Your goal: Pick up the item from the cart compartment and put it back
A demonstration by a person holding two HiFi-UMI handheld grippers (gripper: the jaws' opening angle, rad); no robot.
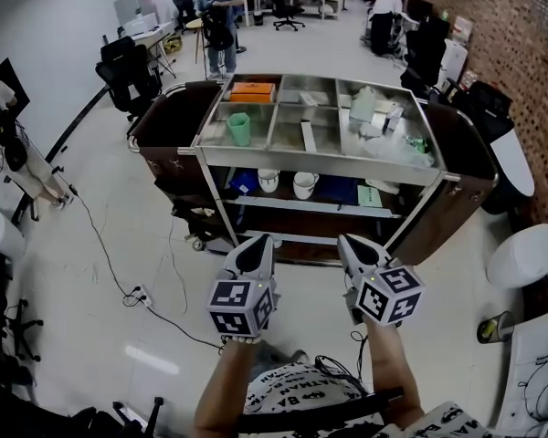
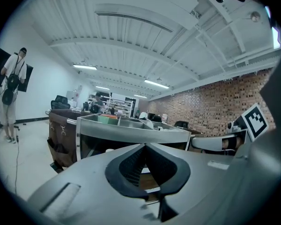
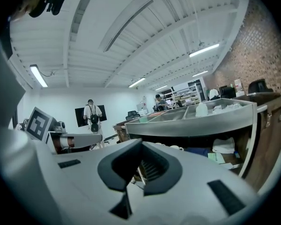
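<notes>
Head view shows your left tool and right tool side by side before the cart, both with jaws pressed together on nothing (their own cameras agree). The green cup stands upright in the cart's near left top compartment, well apart from both.

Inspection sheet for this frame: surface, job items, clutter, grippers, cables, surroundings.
Surface: cart's metal top tray, split into compartments.
Job's things: green cup upright in front left compartment; orange box behind it.
Clutter: white jug and packets in right compartment; mugs on lower shelf.
Grippers: left gripper and right gripper shut, empty, short of the cart.
Cables: power strip and cords on floor, left.
Surroundings: person beyond cart, office chair, brick wall.
</notes>
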